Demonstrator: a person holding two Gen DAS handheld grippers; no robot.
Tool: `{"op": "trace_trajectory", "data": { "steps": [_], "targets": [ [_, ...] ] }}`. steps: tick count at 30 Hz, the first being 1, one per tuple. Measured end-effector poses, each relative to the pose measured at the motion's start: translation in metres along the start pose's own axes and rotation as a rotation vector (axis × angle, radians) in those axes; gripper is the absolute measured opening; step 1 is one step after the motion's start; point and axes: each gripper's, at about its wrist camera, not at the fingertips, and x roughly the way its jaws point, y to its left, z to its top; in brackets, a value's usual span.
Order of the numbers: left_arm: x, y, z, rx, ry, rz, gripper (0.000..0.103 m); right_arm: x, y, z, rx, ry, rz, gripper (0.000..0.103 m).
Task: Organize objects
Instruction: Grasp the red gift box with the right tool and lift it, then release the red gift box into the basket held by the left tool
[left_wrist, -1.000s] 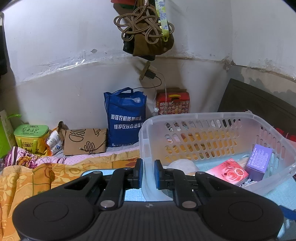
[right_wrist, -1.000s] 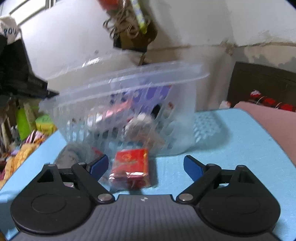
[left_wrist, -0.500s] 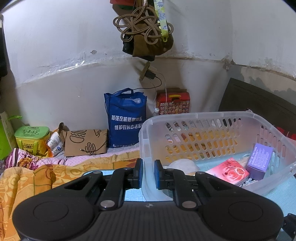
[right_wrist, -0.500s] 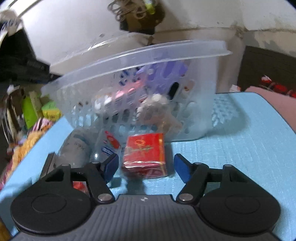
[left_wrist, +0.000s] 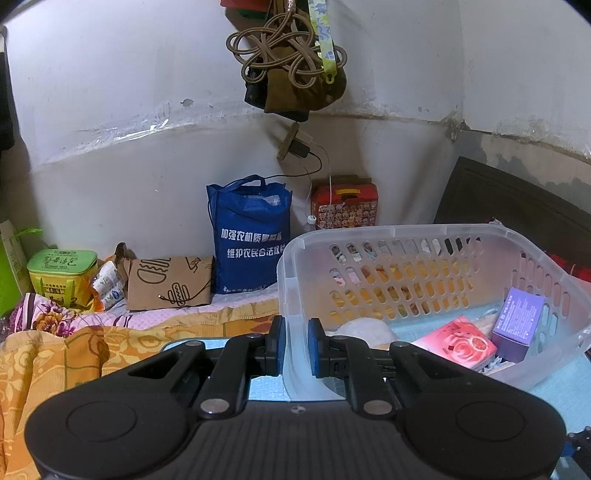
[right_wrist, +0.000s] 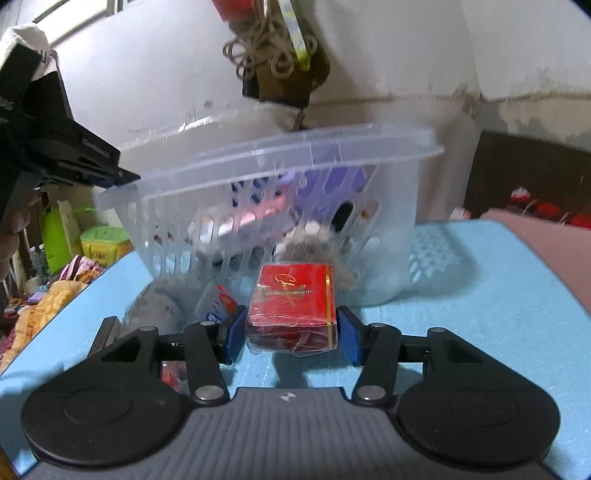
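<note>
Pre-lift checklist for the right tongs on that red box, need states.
1. Red box sits between the right tongs, centred: ok.
2. Grip set: not ok, jaws are closing; firm contact on both pads cannot tell.
3. Left tongs shut on the basket rim: ok.
4. Room in the basket beside the pink box and purple box: ok.
5. Path over the near basket wall: cannot tell, rim stands higher than the box.
6. Loose wrapper under the red box snagging: cannot tell.
</note>
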Motion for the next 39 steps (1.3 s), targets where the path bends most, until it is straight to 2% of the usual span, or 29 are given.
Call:
{"op": "trace_trajectory", "data": {
  "steps": [18, 30, 32, 39],
  "targets": [
    [0.001, 0.001, 0.000, 0.005, -0.003, 0.006, 0.016, -0.015, 0.010, -0.003, -0.044, -0.112, -0.018, 0.055],
    [0.001, 0.000, 0.001, 0.005, -0.004, 0.005, 0.016, -0.023, 0.002, 0.001, -0.001, -0.151, 0.011, 0.055],
    [0.002, -0.001, 0.000, 0.005, 0.002, 0.009, 0.019, -0.028, -0.002, 0.004, 0.014, -0.161, 0.013, 0.055],
    [-0.001, -0.001, 0.001, 0.002, -0.001, 0.008, 0.019, -0.062, -0.007, 0.020, -0.003, -0.226, 0.011, 0.055]
  ]
}}
